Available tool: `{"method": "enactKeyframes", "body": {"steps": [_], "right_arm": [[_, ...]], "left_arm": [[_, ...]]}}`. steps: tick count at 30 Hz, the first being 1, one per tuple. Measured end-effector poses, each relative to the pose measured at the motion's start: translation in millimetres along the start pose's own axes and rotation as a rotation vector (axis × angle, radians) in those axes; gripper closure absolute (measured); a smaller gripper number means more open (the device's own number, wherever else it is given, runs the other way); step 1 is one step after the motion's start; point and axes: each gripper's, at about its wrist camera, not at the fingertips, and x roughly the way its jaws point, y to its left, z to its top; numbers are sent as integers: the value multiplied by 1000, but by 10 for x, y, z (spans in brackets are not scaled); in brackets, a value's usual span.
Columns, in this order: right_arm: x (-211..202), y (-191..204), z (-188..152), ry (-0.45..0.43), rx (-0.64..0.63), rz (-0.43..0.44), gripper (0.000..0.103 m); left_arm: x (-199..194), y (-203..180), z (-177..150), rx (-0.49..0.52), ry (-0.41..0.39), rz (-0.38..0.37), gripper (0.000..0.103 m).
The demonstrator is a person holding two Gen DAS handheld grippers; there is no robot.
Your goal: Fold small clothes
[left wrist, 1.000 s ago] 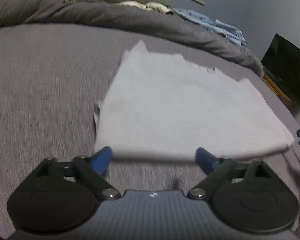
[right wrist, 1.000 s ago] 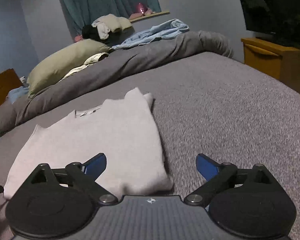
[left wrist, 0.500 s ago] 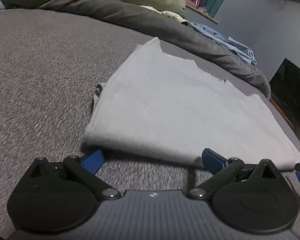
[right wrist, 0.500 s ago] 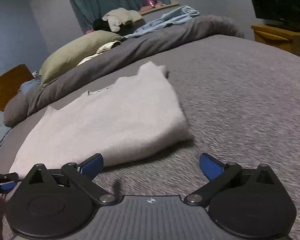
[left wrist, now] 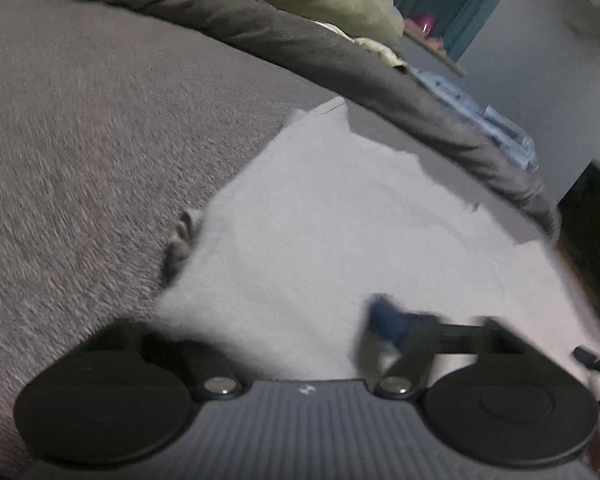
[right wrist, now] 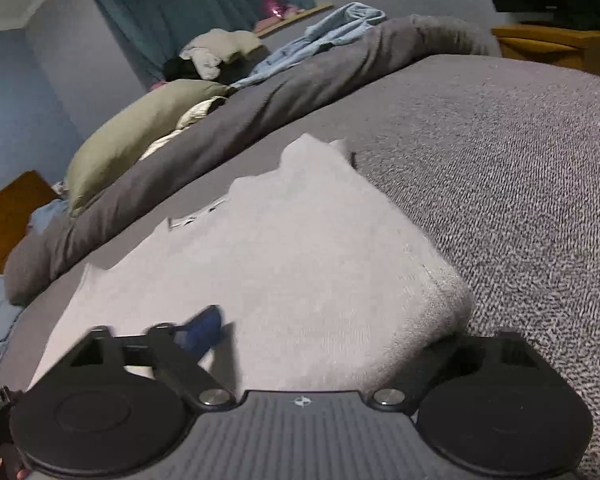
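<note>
Pale grey knit garment (left wrist: 340, 248), folded flat, is lying on the grey bedspread (left wrist: 80, 140) directly ahead of both of your tools; its near edge is reaching in between each pair of fingers.

Left gripper (left wrist: 276, 332): its jaws have just been closing, and they are standing about half open; the near left corner of the garment is lying between them; the blue-padded finger (left wrist: 388, 320) is resting on top of the cloth, blurred; the other finger is hidden under the corner, so you cannot tell whether the pads are pressing yet.

Right gripper (right wrist: 328, 332): its jaws have likewise just been closing and are standing part open; the near right corner of the garment (right wrist: 300, 272) is sitting between them; one blue pad (right wrist: 204, 326) is showing above the cloth, the opposite one is lying hidden beneath the folded corner; a firm pinch is not showing.

Neckline and label (right wrist: 198, 214): pointing toward the far side of the bed.

Rolled dark grey duvet (right wrist: 220, 132): running across the bed beyond the garment, well apart from it.

Olive pillow (right wrist: 140, 132): lying behind the duvet.

Light blue clothing (right wrist: 320, 28): heaped on the duvet's far end.

Teal curtain (right wrist: 200, 4): hanging at the window.

Wooden cabinet (right wrist: 552, 44): standing beside the bed.
</note>
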Motion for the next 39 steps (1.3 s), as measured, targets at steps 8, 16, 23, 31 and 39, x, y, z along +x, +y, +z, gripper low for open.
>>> {"method": "enactKeyframes", "body": {"steps": [8,16,23,31,39], "right_arm": [[-167,361,143,4,-38,-147,84],[-956,478,-196,-97,93,-95,85],[-1601,286,-796,-49,117,-85,85],[-1922,175,-1172,3,154,-153,70],[-2081,48,-1120,-116,73,-370,27]], "left_arm": [[-251,-294,221,165,-6,41,93],[-997,-261,280,194,-6,8,95],[-1859,212,-441,192,102,-6,95],[-2191,411,-757,223,187,3,62],[-2345,596,-531,211,58,193,39]]}}
